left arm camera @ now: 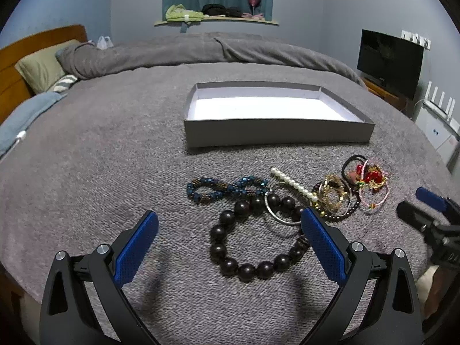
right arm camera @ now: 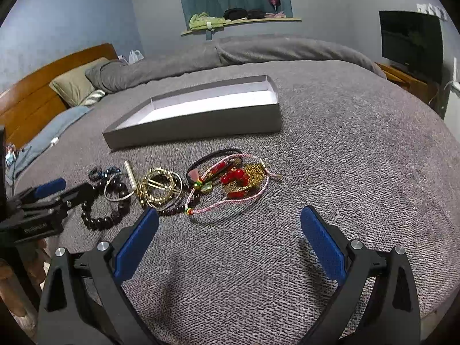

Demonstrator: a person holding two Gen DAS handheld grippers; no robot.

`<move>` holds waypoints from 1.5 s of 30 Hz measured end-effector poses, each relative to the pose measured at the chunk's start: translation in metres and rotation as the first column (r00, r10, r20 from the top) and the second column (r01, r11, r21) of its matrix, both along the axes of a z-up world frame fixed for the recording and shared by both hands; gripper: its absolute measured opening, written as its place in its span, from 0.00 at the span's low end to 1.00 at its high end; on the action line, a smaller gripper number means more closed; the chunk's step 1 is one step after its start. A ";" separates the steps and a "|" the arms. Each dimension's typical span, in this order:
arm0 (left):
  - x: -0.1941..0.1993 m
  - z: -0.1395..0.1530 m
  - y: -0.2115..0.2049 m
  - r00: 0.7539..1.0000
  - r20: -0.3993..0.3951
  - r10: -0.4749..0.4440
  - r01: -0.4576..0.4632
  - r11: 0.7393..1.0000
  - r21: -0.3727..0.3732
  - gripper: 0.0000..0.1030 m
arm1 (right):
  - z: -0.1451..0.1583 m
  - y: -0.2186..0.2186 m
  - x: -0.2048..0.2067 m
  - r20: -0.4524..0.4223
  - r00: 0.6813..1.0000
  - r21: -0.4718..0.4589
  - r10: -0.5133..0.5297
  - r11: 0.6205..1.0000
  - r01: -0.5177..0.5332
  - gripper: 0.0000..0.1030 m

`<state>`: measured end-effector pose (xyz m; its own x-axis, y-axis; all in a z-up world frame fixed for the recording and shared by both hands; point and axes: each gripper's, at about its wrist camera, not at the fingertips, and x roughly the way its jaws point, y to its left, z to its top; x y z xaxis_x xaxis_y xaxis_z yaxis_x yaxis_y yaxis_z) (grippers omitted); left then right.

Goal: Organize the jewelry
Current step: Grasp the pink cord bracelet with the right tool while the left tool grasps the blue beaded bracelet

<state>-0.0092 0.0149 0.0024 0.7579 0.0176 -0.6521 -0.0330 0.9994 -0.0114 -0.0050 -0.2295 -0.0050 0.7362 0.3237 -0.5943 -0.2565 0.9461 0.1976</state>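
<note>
Several pieces of jewelry lie in a row on the grey blanket. A dark wooden bead bracelet (left arm camera: 247, 238) lies between the fingers of my open, empty left gripper (left arm camera: 230, 221). Beyond it are a blue beaded bracelet (left arm camera: 224, 188), a silver bangle (left arm camera: 280, 210), a pearl strand (left arm camera: 293, 184), gold bangles (left arm camera: 335, 194) and a red and pink tangle (left arm camera: 371, 179). An empty grey box (left arm camera: 276, 132) sits behind them. My right gripper (right arm camera: 230, 218) is open and empty, just short of the pink cord bracelet (right arm camera: 230, 201) and gold bangles (right arm camera: 161, 187).
The bed's folded grey duvet (left arm camera: 201, 49) and pillows (left arm camera: 43, 66) lie behind the box. A TV (left arm camera: 388, 60) stands at the right on a wooden stand. The bed's near edge runs just below both grippers.
</note>
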 end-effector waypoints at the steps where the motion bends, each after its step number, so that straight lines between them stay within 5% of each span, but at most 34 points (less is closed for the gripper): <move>1: 0.000 0.000 -0.001 1.000 0.001 -0.004 0.004 1.000 0.017 0.96 | 0.000 -0.001 0.000 -0.002 1.000 0.008 -0.001 1.000 0.001 0.95; 7: 0.000 0.000 -0.002 1.000 0.001 -0.028 0.028 0.998 0.059 0.96 | -0.001 -0.003 0.012 -0.040 0.999 0.052 -0.012 0.999 0.014 0.87; 20: 0.007 -0.006 0.016 0.995 -0.026 -0.091 0.092 0.995 0.041 0.96 | -0.016 0.003 0.032 -0.138 0.990 0.089 0.012 0.996 0.000 0.11; 24: 0.009 -0.006 0.026 0.994 -0.032 -0.109 0.109 0.994 -0.017 0.96 | -0.012 -0.003 0.029 -0.122 0.992 0.111 0.012 0.994 0.002 0.06; 32: 0.017 -0.003 0.028 0.997 -0.010 -0.082 0.083 0.993 0.090 0.96 | 0.022 -0.012 0.018 0.043 0.999 0.112 -0.002 0.994 -0.002 0.05; 37: 0.031 -0.003 0.044 0.996 -0.030 -0.084 0.085 0.995 0.044 0.92 | 0.030 -0.021 0.019 0.075 0.997 0.115 -0.025 0.993 0.016 0.05; 41: 0.041 -0.009 0.043 0.991 -0.067 -0.118 0.121 0.992 0.035 0.64 | 0.028 -0.026 0.021 0.068 0.997 0.122 -0.030 0.992 0.021 0.05; 45: 0.044 -0.016 0.032 0.983 -0.095 -0.156 0.162 0.985 0.059 0.53 | 0.026 -0.027 0.024 0.057 0.998 0.133 -0.022 0.991 0.014 0.05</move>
<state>0.0346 0.0465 -0.0139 0.6931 -0.0531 -0.7189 0.1286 0.9904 0.0509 0.0192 -0.2566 0.0214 0.7749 0.3831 -0.5027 -0.2546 0.9172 0.3066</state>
